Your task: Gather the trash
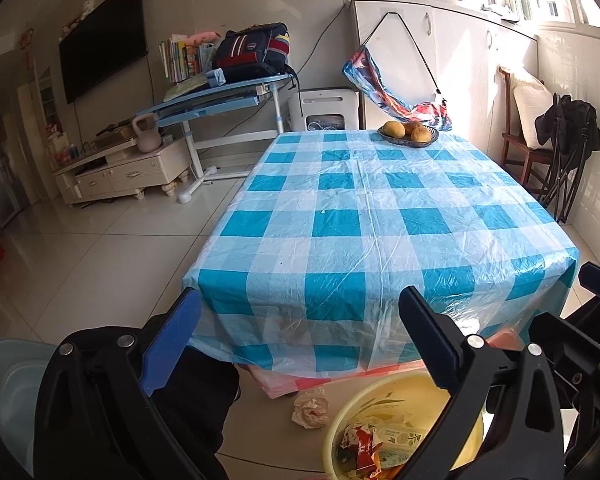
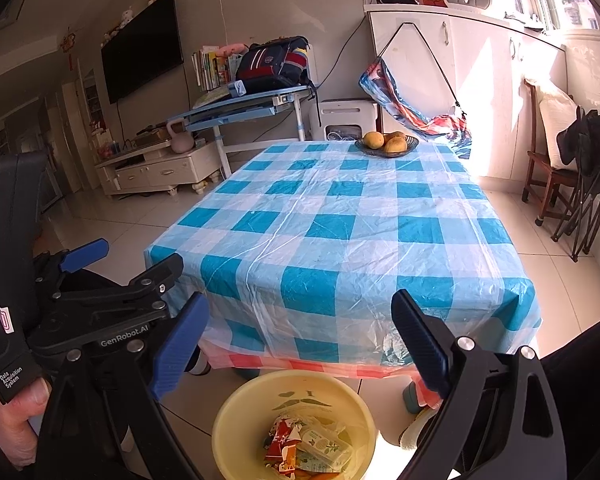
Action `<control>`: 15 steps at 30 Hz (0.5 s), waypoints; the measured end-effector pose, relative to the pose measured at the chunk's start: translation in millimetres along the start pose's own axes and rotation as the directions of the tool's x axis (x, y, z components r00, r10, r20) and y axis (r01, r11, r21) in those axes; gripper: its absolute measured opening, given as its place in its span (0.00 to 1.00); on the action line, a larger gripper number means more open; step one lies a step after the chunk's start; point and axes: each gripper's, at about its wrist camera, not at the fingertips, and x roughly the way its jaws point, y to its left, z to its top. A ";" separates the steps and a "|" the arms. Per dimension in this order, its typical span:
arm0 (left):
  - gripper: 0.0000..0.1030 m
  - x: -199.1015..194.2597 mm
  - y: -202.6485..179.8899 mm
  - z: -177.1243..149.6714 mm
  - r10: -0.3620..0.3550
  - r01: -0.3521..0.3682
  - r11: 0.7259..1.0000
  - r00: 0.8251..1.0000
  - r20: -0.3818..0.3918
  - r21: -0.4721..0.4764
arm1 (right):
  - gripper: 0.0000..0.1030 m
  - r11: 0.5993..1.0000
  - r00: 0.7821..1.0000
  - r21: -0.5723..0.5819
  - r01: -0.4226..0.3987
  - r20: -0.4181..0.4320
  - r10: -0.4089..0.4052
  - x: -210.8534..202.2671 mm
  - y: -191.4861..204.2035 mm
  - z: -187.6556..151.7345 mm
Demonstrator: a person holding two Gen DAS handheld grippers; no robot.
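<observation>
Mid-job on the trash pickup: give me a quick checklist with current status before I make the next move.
1. Left gripper empty, jaws wide apart: ok.
2. Right gripper empty, jaws wide apart: ok.
3. Yellow bin on the floor in front of the table, upright, wrappers inside: ok.
4. Tabletop free of trash; only the fruit bowl sits at its far end: ok.
5. Floor free of trash: not ok; a crumpled tissue lies beside the bin, outside it.
6. More trash under the table: cannot tell, the hanging cloth hides it.
</observation>
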 end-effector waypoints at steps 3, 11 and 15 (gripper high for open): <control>0.93 0.7 2.1 0.3 0.000 0.000 1.000 1.000 -0.006 -0.009 | 0.87 1.000 1.000 -0.005 0.005 -0.004 -0.005 0.3 1.2 -0.8; 0.93 1.2 4.4 -0.8 -0.006 0.005 1.000 1.000 -0.013 -0.015 | 0.87 1.000 1.000 -0.009 0.007 -0.001 -0.007 1.2 1.2 -0.8; 0.93 1.4 6.3 -0.4 -0.004 0.004 1.000 1.000 -0.015 -0.024 | 0.87 1.000 1.000 -0.024 0.010 0.002 -0.010 2.3 2.5 -0.9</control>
